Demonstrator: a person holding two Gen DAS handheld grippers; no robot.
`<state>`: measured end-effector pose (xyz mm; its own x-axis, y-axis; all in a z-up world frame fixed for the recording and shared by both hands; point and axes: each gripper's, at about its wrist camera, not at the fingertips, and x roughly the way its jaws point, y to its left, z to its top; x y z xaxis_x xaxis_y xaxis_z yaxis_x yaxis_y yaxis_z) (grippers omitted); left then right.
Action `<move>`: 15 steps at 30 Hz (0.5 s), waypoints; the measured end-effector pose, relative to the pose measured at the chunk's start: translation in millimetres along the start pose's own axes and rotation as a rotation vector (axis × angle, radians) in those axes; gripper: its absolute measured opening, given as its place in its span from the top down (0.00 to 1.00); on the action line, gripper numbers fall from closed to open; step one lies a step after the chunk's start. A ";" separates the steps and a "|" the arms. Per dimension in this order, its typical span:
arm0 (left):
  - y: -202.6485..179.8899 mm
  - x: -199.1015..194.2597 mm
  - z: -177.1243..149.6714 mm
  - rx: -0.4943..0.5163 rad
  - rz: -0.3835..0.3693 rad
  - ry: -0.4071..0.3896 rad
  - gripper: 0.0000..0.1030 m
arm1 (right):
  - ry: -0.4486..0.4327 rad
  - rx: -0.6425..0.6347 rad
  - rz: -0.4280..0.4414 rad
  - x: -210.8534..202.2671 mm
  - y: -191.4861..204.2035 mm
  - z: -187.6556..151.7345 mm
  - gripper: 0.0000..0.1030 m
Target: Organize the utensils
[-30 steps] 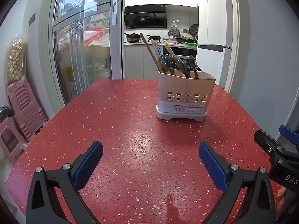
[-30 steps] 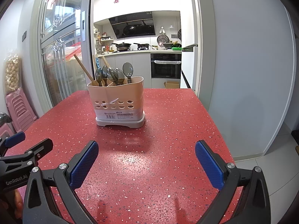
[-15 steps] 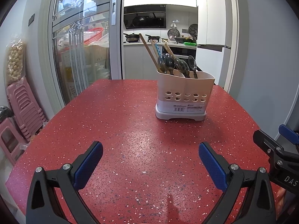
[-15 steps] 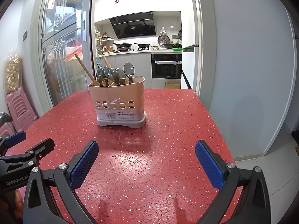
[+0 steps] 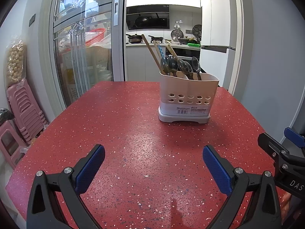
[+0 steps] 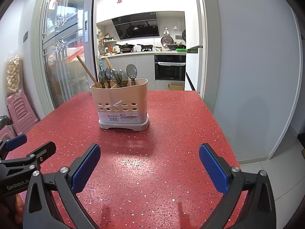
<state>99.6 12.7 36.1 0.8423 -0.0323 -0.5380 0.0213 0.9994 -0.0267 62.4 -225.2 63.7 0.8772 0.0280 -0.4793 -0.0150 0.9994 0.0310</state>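
A beige perforated utensil holder (image 5: 187,99) stands upright on the red speckled table (image 5: 122,126); it also shows in the right wrist view (image 6: 122,105). In it stand several dark spoons (image 5: 177,65) and wooden chopsticks (image 5: 151,52), bowls up. My left gripper (image 5: 153,158) is open and empty, low over the near table, well short of the holder. My right gripper (image 6: 149,158) is open and empty too, beside it on the right. No utensils lie loose on the table.
The table's right edge drops to a tiled floor (image 6: 276,171) by a grey wall. Stacked pink stools (image 5: 22,110) stand left of the table. A glass sliding door (image 5: 82,53) and a kitchen lie beyond the far edge.
Both views have shifted very slightly; the holder sits a touch lower and nearer in the right wrist view. Both grippers stay open and empty.
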 end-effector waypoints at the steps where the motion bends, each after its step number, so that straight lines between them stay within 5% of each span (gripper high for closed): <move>1: -0.2 0.0 -0.1 0.001 0.002 -0.001 0.00 | 0.001 0.000 0.000 0.2 -0.1 0.1 0.00; 15: 0.6 0.1 0.5 -0.002 0.007 0.000 0.00 | 0.001 0.000 0.000 0.4 0.2 0.5 0.00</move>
<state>100.0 13.3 36.4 0.8424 -0.0251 -0.5382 0.0143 0.9996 -0.0243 63.0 -225.0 64.0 0.8768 0.0278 -0.4800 -0.0146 0.9994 0.0313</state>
